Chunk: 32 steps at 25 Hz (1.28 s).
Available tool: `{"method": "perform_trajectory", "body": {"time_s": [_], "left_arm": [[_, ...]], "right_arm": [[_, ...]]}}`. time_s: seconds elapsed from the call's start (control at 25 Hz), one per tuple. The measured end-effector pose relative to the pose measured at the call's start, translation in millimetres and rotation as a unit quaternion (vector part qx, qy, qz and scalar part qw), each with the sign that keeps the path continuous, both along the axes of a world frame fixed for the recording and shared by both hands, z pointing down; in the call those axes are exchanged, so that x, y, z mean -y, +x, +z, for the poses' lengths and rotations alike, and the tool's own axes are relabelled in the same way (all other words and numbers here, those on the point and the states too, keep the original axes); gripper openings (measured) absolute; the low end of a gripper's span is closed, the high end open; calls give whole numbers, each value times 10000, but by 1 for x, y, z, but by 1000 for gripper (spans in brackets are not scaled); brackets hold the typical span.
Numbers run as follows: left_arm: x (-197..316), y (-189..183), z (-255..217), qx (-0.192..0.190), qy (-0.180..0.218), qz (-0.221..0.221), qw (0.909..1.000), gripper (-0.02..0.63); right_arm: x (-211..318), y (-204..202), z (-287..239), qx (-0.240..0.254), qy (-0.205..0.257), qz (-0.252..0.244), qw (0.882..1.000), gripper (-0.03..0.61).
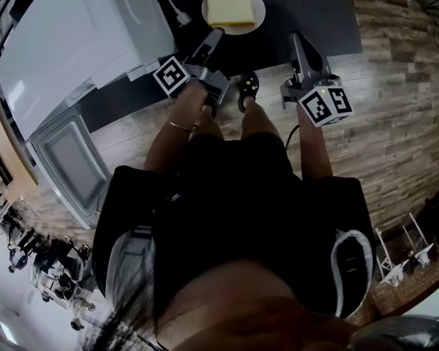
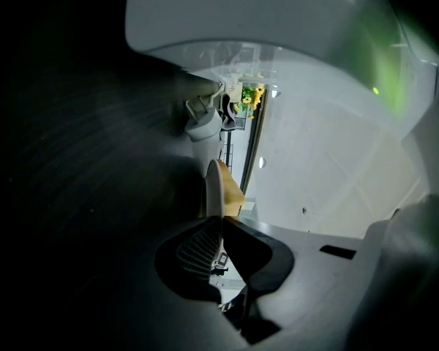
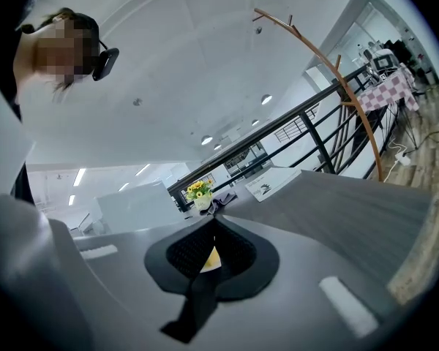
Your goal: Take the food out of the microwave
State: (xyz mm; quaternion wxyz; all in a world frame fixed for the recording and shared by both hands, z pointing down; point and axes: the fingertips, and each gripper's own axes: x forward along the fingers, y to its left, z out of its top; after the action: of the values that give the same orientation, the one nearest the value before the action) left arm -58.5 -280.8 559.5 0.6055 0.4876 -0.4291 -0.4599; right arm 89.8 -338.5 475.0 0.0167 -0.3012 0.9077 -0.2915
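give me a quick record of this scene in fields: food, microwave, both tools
food: slice of bread on a white plate
plate location: outside the microwave, at the dark counter; resting or lifted, cannot tell
door: open
left tool: shut on the plate's near rim
right tool: shut, holding nothing, apart from the plate on its right
task status: food already out of the microwave
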Motion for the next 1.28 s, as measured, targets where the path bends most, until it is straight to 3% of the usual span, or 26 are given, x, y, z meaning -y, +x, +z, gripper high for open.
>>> {"method": "perform_trajectory", "body": {"time_s": [0.52,1.28], "left_arm": [[-1,-7,9,508,-565,37,9971,20],[-4,-17,24,1364,-1476,-33,9796,25]], "right_arm": [[-8,12,-6,62,-10,199,9998,-5],[-6,37,-14,267,28,528,9982,-5]]}}
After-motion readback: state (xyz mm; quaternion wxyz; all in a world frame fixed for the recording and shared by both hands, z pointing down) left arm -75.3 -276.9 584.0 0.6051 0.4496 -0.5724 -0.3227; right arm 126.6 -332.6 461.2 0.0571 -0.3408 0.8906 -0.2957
